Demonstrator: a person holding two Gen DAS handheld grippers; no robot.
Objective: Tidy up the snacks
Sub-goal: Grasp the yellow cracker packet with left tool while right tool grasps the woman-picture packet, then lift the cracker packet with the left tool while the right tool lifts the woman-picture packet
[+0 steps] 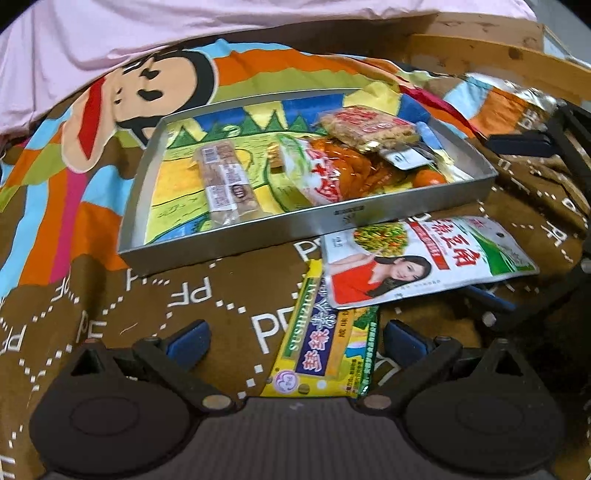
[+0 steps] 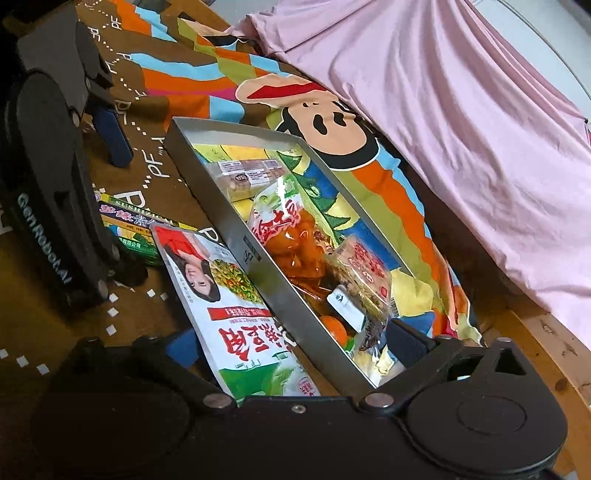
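Observation:
A metal tray [image 1: 314, 221] [image 2: 236, 225] rests on a cartoon-print cloth and holds several snacks: a long bar packet [image 1: 225, 181], a green-and-red pouch [image 1: 317, 173] [image 2: 280, 225], a square cracker pack [image 1: 369, 125] [image 2: 362, 269] and an orange [image 1: 428, 177]. In front of the tray lie a white packet with a woman's picture [image 1: 424, 254] [image 2: 221, 291] and a yellow-green packet [image 1: 325, 332] [image 2: 125, 218]. My left gripper [image 1: 295, 339] [image 2: 122, 206] is open, straddling the yellow-green packet. My right gripper [image 2: 293, 341] [image 1: 487, 218] is open, one finger left of the white packet, the other over the tray's near corner.
The cloth [image 1: 110, 295] covers the whole surface. A pink sheet [image 1: 110, 33] [image 2: 461, 110] lies beyond the tray. A wooden edge [image 1: 498, 55] [image 2: 535, 332] borders the far right. A foil packet [image 1: 524, 107] lies on the cloth right of the tray.

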